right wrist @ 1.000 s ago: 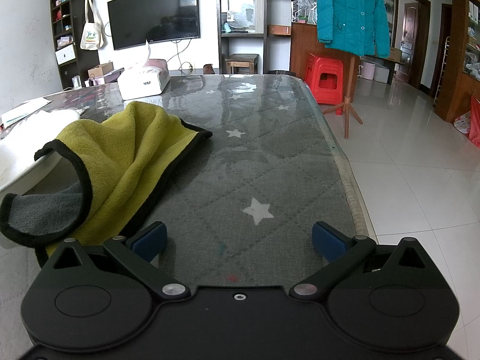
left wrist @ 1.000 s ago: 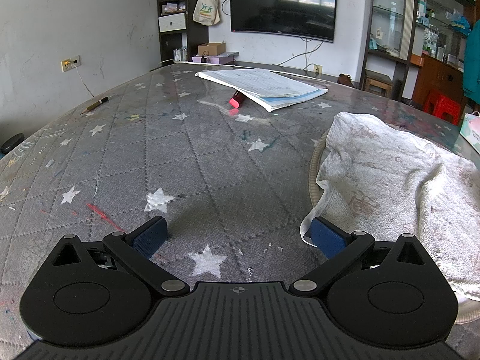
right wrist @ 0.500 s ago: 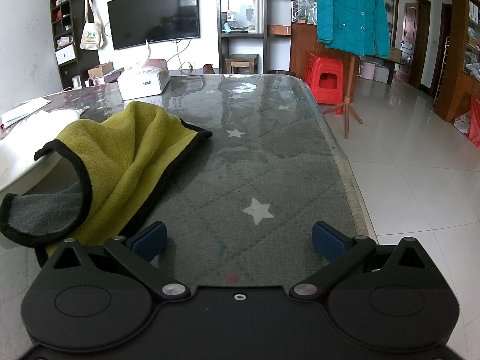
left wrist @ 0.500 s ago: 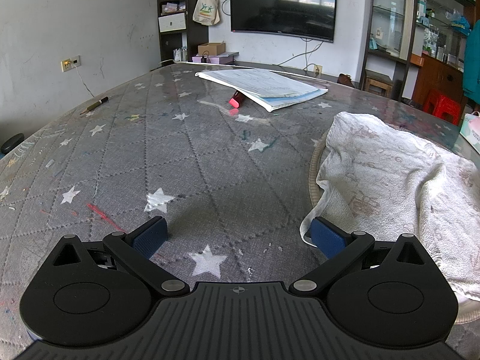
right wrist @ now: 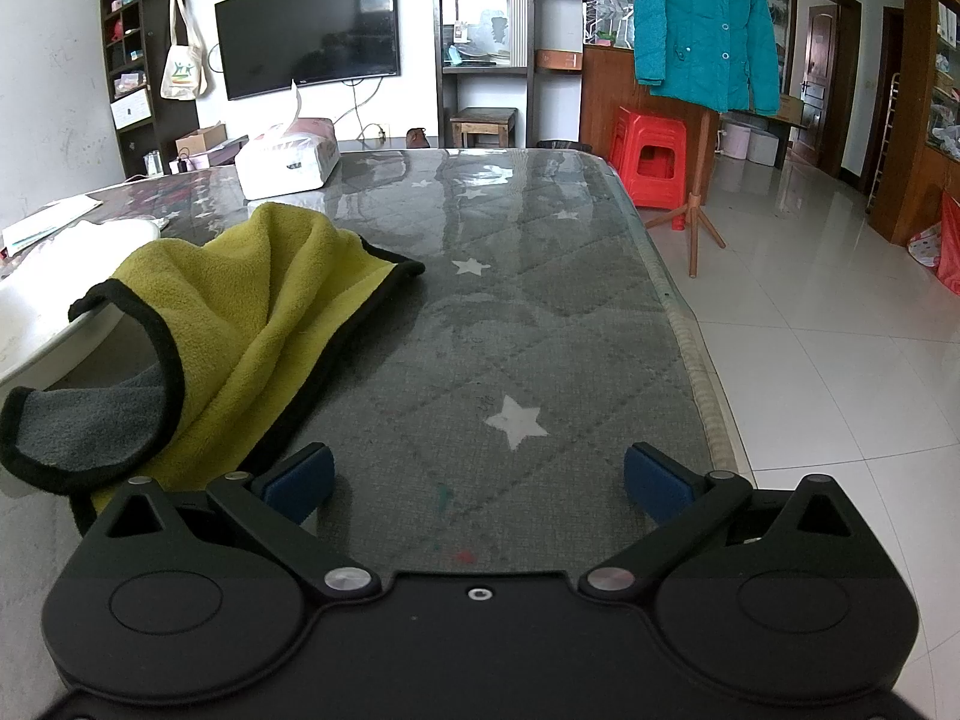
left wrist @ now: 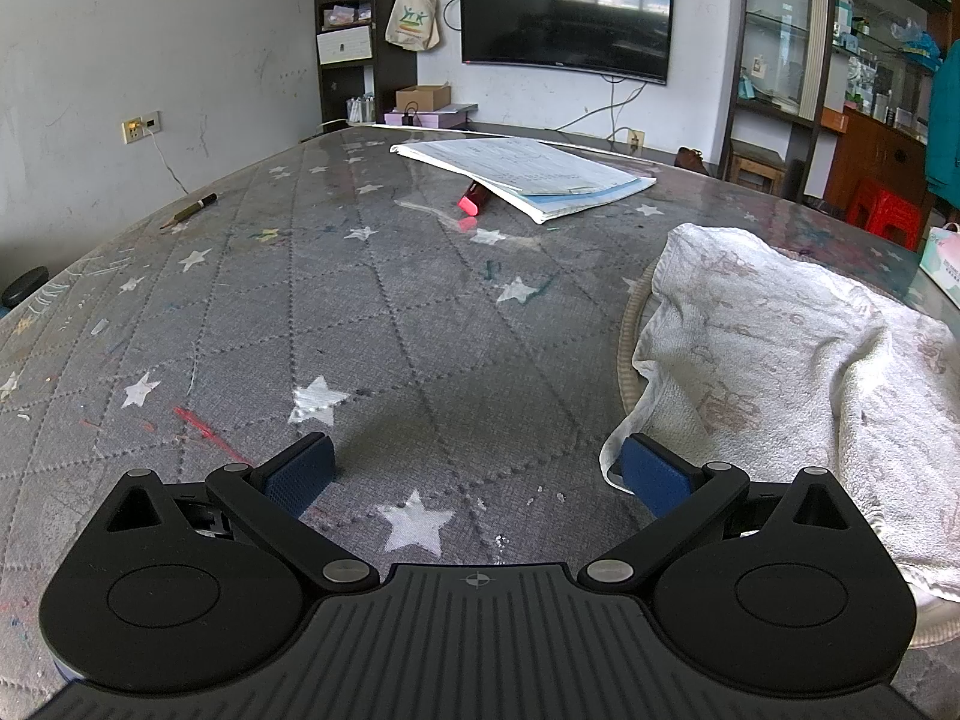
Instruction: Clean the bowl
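Your left gripper (left wrist: 477,468): fingers spread wide, nothing between them, low over the table (left wrist: 372,324). Its right pad (left wrist: 651,471) touches the hem of the white towel (left wrist: 780,372). The towel drapes over the bowl (left wrist: 627,330), of which only a rim sliver shows, right of the gripper.
Your right gripper (right wrist: 477,474): fingers spread wide, empty. Yellow cloth (right wrist: 240,312) just beside the left pad (right wrist: 300,480), draped up onto the bowl's white rim (right wrist: 54,336).
Farther off: papers (left wrist: 528,177), tissue pack (right wrist: 288,162).
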